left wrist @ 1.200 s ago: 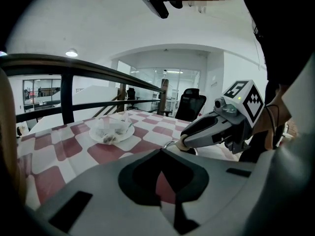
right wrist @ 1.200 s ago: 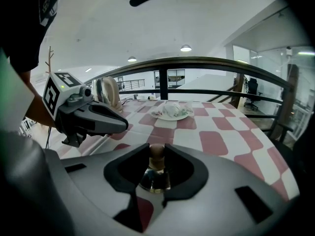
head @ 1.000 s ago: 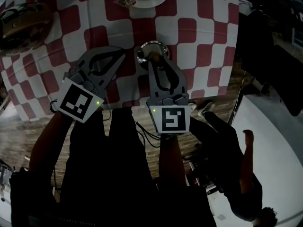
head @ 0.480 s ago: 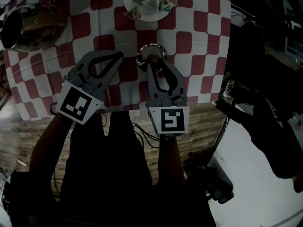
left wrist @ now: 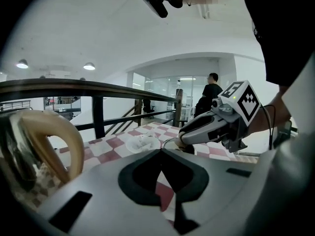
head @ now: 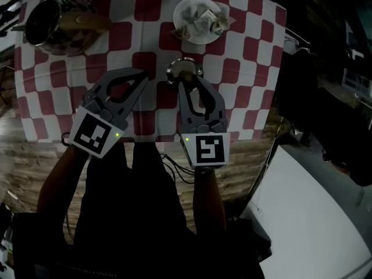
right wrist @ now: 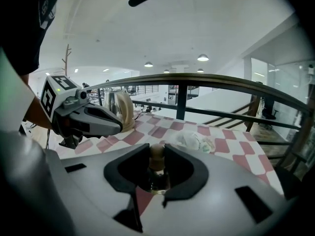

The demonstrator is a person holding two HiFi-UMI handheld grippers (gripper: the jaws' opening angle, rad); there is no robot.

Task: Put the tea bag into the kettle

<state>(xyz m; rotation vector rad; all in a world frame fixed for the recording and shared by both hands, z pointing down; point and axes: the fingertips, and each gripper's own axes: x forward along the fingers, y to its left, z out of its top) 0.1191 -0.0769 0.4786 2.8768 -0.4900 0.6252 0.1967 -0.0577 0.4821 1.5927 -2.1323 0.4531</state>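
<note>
Far left on the checked cloth (head: 247, 68), the open-topped metal kettle (head: 53, 23) with its tan handle shows only a dark inside. The left gripper (head: 141, 74) has its jaws touching, with nothing between them. The right gripper (head: 185, 79) is clamped on the lid (head: 174, 67) by its knob (right wrist: 156, 153). Just beyond it, pale crumpled tea bags (head: 204, 21) lie heaped on a white plate (head: 181, 10).

The tablecloth (head: 250, 68) has red and white squares. The kettle (head: 55, 19) is shiny silver with a tan handle. The plate (head: 181, 11) is white. The lid (head: 186, 70) has a brown knob. The left gripper (head: 142, 74) and right gripper (head: 185, 79) are grey, each with 1 black and white square marker.
</note>
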